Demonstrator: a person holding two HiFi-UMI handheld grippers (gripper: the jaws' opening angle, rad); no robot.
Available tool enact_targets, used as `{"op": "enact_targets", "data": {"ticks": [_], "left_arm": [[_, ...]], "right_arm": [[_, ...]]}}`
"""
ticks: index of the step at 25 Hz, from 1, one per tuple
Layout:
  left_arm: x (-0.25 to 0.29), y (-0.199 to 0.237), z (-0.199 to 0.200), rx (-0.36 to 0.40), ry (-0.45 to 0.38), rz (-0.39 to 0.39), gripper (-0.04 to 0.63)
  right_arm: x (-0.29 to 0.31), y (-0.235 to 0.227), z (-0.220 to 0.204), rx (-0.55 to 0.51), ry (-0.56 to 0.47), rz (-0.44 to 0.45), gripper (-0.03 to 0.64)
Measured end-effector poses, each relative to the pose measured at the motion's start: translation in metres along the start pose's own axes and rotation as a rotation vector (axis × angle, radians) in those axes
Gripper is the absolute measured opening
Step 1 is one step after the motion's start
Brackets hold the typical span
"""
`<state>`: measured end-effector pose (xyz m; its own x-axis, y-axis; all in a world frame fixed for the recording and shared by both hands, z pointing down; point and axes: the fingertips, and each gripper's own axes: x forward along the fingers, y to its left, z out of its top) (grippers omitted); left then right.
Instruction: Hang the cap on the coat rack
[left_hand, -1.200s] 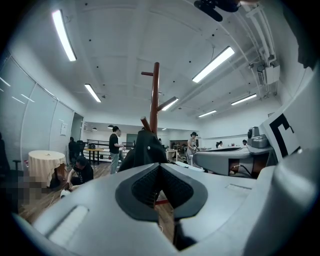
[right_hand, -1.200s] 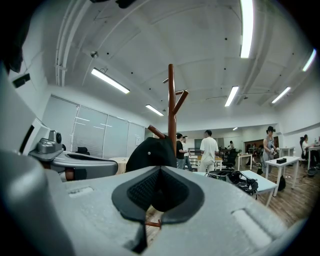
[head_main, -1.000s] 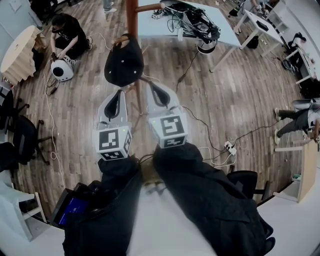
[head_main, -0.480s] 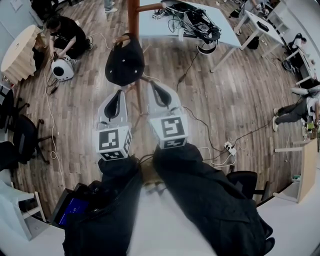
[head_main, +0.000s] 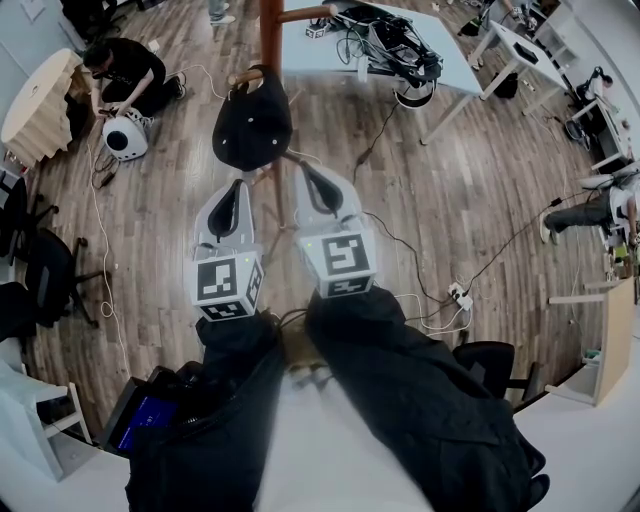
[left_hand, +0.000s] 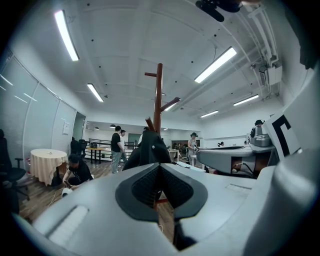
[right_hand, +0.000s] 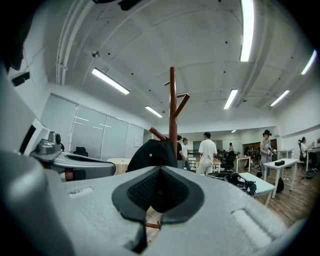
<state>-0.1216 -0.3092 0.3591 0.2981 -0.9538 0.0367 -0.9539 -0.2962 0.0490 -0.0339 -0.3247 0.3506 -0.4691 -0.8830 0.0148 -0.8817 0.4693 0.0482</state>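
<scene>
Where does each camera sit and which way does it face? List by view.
Head view: on the person's head, facing steeply down at the cap on the coat rack; both sleeves, left gripper, right gripper show.
Left gripper view: on the left gripper, facing along its shut jaws toward the cap.
Right gripper view: on the right gripper, likewise, jaws shut.
Shared: cap, coat rack.

Cap (head_main: 252, 125) on coat rack (head_main: 270, 35) — left tool (head_main: 238, 186), right tool (head_main: 305, 170) below, seemingly closed
</scene>
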Motion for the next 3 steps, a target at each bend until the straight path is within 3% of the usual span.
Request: {"op": "enact_targets", "data": {"ticks": [3], "left_arm": [[-0.0001, 0.0015, -0.0013, -0.002, 0.002, 0.002, 0.0]], "right_arm": [[0.0013, 0.0004, -0.0004, 0.004, -0.001, -0.001, -0.006]]}}
